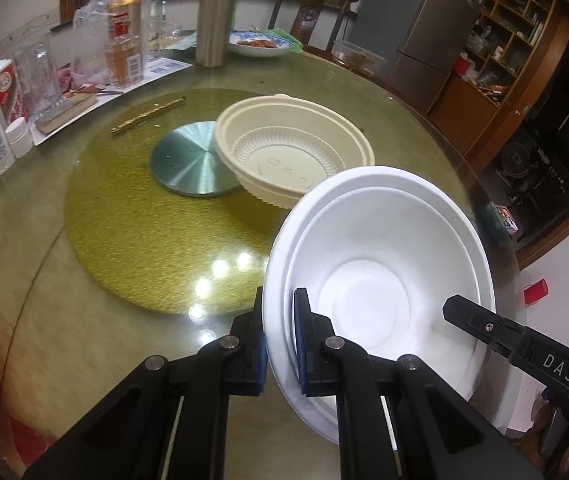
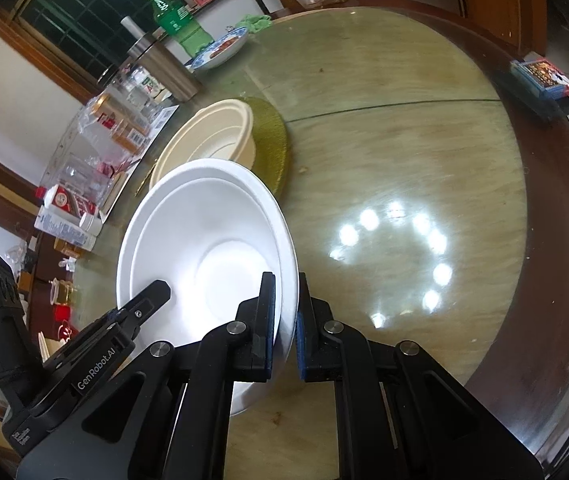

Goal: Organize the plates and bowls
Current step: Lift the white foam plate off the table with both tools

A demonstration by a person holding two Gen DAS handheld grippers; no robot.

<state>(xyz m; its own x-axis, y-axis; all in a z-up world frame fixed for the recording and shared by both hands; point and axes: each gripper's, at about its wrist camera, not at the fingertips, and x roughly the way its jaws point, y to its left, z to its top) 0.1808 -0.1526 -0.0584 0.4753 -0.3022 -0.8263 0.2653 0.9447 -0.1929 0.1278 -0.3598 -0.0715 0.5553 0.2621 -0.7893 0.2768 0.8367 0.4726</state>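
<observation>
Two nested white foam bowls (image 1: 380,272) hang tilted above the glass table, held from both sides. My left gripper (image 1: 280,298) is shut on their near-left rim. My right gripper (image 2: 284,280) is shut on the opposite rim of the white bowls (image 2: 204,240). One right gripper finger (image 1: 468,316) reaches into the left wrist view, and a left gripper finger (image 2: 152,292) shows in the right wrist view. Beyond the white bowls, a ribbed cream plastic bowl (image 1: 296,148) (image 2: 208,132) sits on the gold mat (image 1: 144,240), leaning on a silver disc (image 1: 192,160).
Along the far left edge stand a steel flask (image 1: 214,20), cartons, a bagged can (image 1: 124,40) and clear jars. A blue-and-white dish of food (image 1: 260,44) sits at the back. A gold stick (image 1: 148,114) lies on the mat. A small box (image 2: 540,76) rests near the table's right rim.
</observation>
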